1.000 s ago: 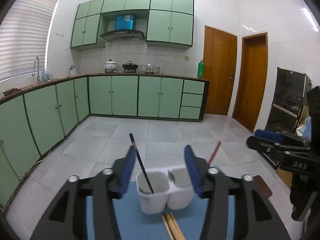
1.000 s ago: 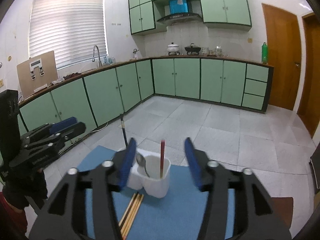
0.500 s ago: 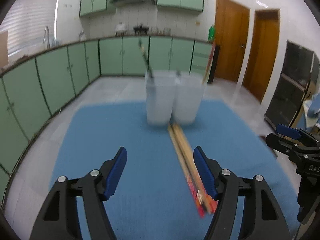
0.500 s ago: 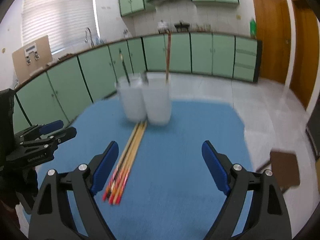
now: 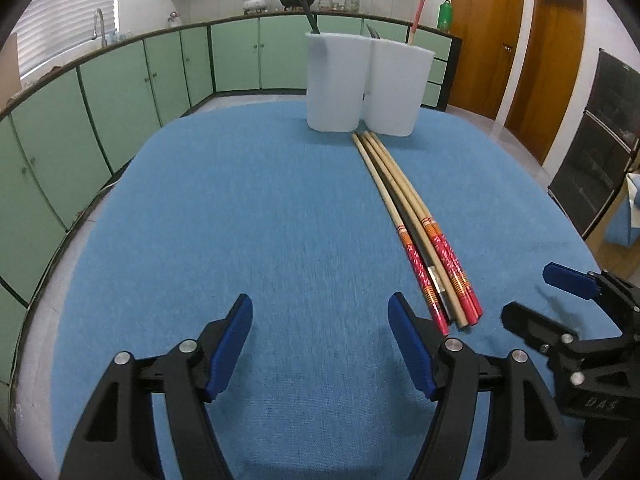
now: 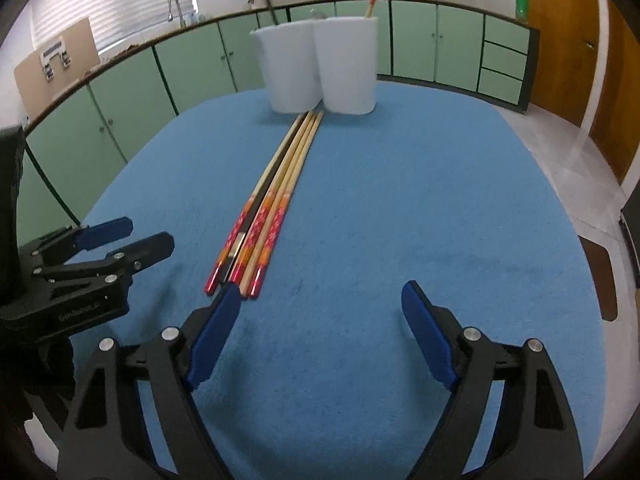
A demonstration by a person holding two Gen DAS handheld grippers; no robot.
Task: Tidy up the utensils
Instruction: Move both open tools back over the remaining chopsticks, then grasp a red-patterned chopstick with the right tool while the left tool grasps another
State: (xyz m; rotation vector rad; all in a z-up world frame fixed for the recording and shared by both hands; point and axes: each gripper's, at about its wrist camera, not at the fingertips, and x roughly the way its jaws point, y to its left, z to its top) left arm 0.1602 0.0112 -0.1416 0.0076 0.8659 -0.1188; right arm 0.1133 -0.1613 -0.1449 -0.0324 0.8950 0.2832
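Each camera sits low behind its own claw, looking forward across the blue bench (image 5: 240, 220) toward the white holder (image 5: 362, 86) at the far edge. Both views share the chopsticks (image 6: 266, 208) lying ahead. The right claw (image 5: 560, 300) shows beside the left claw (image 5: 320, 334), and the reverse holds too.

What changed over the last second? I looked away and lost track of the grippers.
Both grippers came down and back from above the white holder to low over the blue mat, near the chopsticks' red ends. Left gripper and right gripper stayed open and empty. Chopsticks and holder did not move.
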